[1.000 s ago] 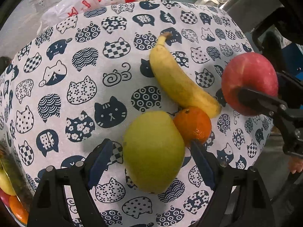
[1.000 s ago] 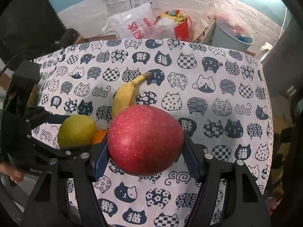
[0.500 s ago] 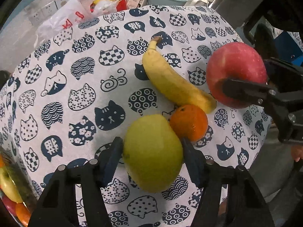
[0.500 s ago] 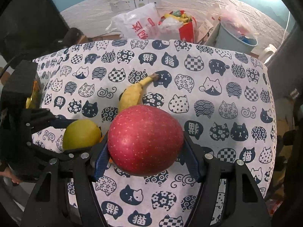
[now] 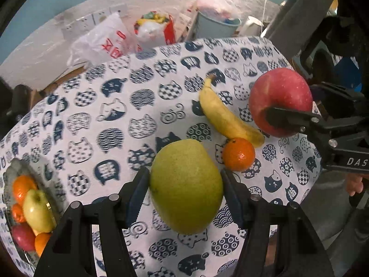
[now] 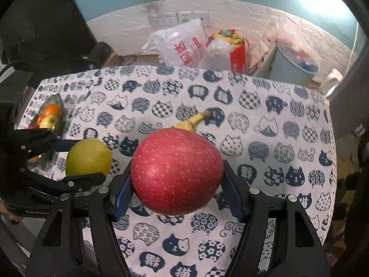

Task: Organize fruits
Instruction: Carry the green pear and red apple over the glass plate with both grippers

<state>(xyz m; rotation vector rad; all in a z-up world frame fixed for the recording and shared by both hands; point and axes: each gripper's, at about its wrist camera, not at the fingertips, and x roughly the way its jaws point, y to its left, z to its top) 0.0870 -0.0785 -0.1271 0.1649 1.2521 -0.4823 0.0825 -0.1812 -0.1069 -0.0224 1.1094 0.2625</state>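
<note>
Green-yellow and smooth, the pear [image 5: 186, 187] sits clamped between the blue pads of the left gripper [image 5: 185, 196], whose jaws are closed against both of its sides; it hangs clear of the surface [image 5: 96, 106], which is covered in a white cloth printed with navy cat faces. From the right wrist view the same pear [image 6: 88, 157] appears at the left, pinched by the black fingers of the left gripper [image 6: 76, 161].

The right gripper [image 6: 177, 189] has its jaws closed on a red apple [image 6: 177, 171], the pads pressing on its left and right flanks. In the left wrist view that apple [image 5: 280, 101] shows at the right, off the cloth, with a black finger of the right gripper [image 5: 290, 117] across its lower part. Part of a person's hand [image 5: 354, 183] shows below that gripper's body.

A banana [image 5: 224, 115] lies on the cloth with its stem pointing away from the cameras, and a mandarin [image 5: 238, 154] rests just beside its near end, apparently touching it. Only the banana's stem end [image 6: 196, 120] peeks out behind the apple in the right wrist view.

At the left edge of the surface stands a glass dish [image 5: 9, 175] holding oranges, a yellow-green apple and a red apple. Beyond the far edge are a white plastic bag [image 6: 182, 43] with red print, a red bag stuffed with wrappers, and a pale bin [image 6: 293, 67].
</note>
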